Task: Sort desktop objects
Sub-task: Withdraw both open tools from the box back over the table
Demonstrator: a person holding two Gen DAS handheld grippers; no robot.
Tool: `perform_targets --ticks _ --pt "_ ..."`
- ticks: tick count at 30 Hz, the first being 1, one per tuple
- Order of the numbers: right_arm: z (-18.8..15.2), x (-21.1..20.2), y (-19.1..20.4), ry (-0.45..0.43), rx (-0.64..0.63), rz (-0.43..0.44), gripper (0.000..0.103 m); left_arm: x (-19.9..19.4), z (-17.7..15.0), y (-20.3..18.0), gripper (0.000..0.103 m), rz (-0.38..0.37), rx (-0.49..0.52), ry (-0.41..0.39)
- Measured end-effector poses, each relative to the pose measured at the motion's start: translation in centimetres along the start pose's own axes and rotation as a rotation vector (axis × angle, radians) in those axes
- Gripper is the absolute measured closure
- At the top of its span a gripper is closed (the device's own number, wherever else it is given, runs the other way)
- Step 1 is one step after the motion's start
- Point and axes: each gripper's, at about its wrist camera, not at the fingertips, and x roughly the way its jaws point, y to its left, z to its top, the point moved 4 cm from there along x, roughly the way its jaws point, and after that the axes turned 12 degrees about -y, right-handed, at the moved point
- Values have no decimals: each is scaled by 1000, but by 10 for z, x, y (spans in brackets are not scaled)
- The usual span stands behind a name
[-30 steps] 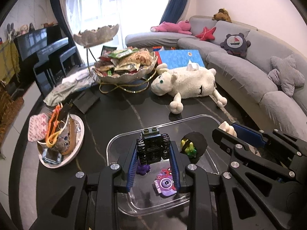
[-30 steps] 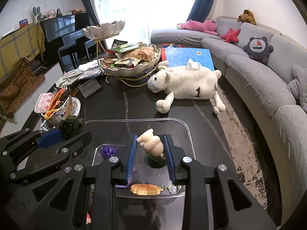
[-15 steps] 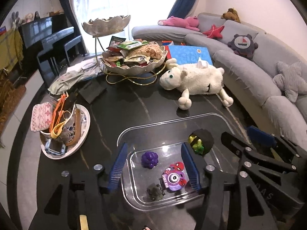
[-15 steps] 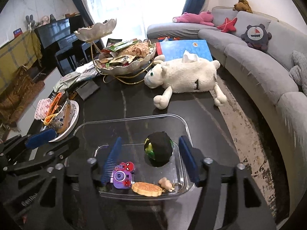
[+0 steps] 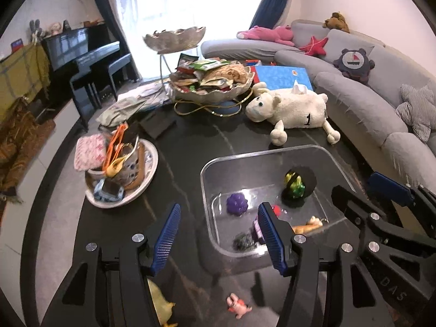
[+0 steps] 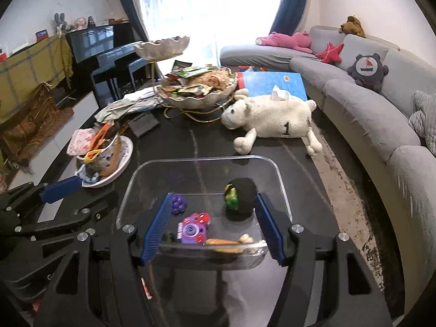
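Note:
A clear plastic bin (image 5: 209,190) (image 6: 283,190) sits on the dark table. It holds a purple berry toy (image 5: 237,203) (image 6: 178,203), a black-and-green ball (image 5: 298,182) (image 6: 241,196), a purple Spider-Man camera (image 6: 193,229), a small dark tank toy (image 5: 242,241) and an orange keychain (image 5: 306,226) (image 6: 226,242). My left gripper (image 5: 218,241) is open and empty, over the bin's left edge. My right gripper (image 6: 211,229) is open and empty, above the bin's near side. A pink figure (image 5: 237,305) and a yellow toy (image 5: 160,303) lie on the table near me.
A white plate (image 5: 147,174) (image 6: 122,160) with a cup of clutter stands left of the bin. A plush sheep (image 5: 291,107) (image 6: 272,117) lies behind it. A silver snack bowl (image 5: 212,84) (image 6: 196,87) stands further back. A grey sofa (image 5: 362,103) curves on the right.
Both grippers opened and let go: the dark tank toy and the cream figure now lie in the bin. Both grippers then pulled back and up; the left one shifted left.

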Motion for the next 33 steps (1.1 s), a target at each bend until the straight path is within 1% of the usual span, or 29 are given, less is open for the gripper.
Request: perform_targets --ticks 6,15,24,27,33 --pt "-9 -21 30 -4 -27 38 42 -31 -13 23 47 45 0 -29" --pt "-13 -64 66 -36 -56 79 42 -84 -26 50 47 72 -27 -67" --pt "-12 -102 97 -79 -90 113 42 -130 -33 71 47 98 -26 -114" --pt "-13 -111 107 -85 -99 123 42 -139 -38 78 47 100 -34 -118" --pt "-22 -121 121 -85 -109 136 42 -139 -51 88 47 106 -52 -98"
